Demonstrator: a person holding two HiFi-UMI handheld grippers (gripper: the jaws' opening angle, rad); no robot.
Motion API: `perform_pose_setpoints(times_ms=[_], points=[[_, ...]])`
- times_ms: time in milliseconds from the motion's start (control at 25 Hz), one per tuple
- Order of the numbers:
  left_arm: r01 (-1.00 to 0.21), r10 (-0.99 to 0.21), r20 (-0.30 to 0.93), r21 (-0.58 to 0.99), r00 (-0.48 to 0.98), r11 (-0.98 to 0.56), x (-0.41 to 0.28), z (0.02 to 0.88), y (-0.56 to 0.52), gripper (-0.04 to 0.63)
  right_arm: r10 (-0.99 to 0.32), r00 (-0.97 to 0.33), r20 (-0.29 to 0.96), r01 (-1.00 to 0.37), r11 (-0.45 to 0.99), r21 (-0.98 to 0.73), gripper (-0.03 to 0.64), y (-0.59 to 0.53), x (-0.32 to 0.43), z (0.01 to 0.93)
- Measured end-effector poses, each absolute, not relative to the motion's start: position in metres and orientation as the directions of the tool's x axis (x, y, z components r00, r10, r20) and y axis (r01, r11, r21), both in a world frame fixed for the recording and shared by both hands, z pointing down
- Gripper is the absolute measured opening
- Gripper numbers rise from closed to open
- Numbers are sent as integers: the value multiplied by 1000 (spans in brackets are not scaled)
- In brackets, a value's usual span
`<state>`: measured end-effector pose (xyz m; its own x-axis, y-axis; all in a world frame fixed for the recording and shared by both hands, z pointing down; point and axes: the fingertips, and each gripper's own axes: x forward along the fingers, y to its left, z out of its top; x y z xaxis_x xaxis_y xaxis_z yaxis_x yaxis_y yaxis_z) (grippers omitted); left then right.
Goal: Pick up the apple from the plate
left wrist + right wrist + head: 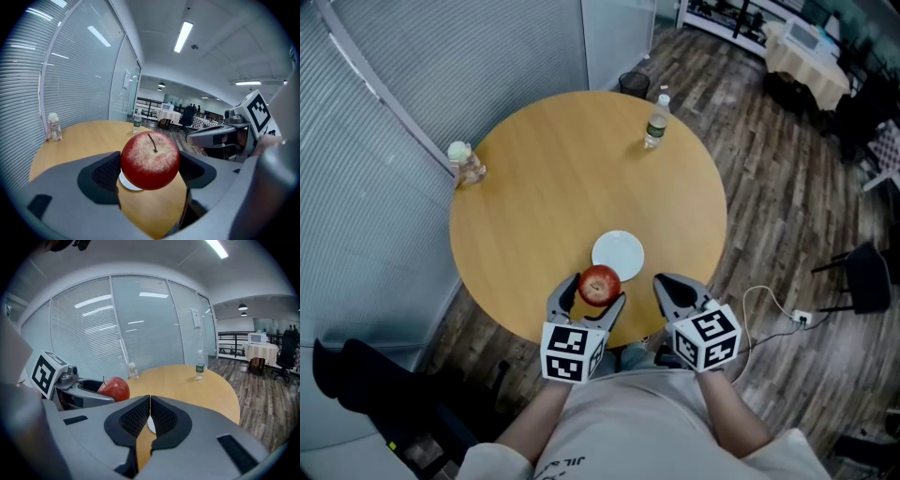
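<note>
A red apple (600, 284) with a stem is clamped between the jaws of my left gripper (596, 292), lifted above the round wooden table (544, 178). It fills the centre of the left gripper view, apple (150, 160) held by both dark pads. The white plate (618, 253) lies bare on the table just beyond the apple; a sliver of plate (127, 183) shows under the fruit. My right gripper (667, 285) hovers beside the left one, jaws pressed together with nothing between them. From the right gripper view the apple (114, 388) appears at left.
A clear water bottle (655, 125) stands at the table's far right edge. A small jar with a pale lid (465, 164) sits at the far left edge. A glass wall with blinds runs along the left; chairs and cables lie on the wooden floor at right.
</note>
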<state>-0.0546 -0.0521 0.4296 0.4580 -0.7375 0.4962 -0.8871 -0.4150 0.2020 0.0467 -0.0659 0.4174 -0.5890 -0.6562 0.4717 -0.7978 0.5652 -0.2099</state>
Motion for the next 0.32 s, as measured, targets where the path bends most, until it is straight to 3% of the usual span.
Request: perform_pose_setpoints(times_ms=[320], points=[[-885,-732,501,204,461,-418,-55,431,-52,387,-659,-592,464,-796,568,-210,31,-66,45,416]])
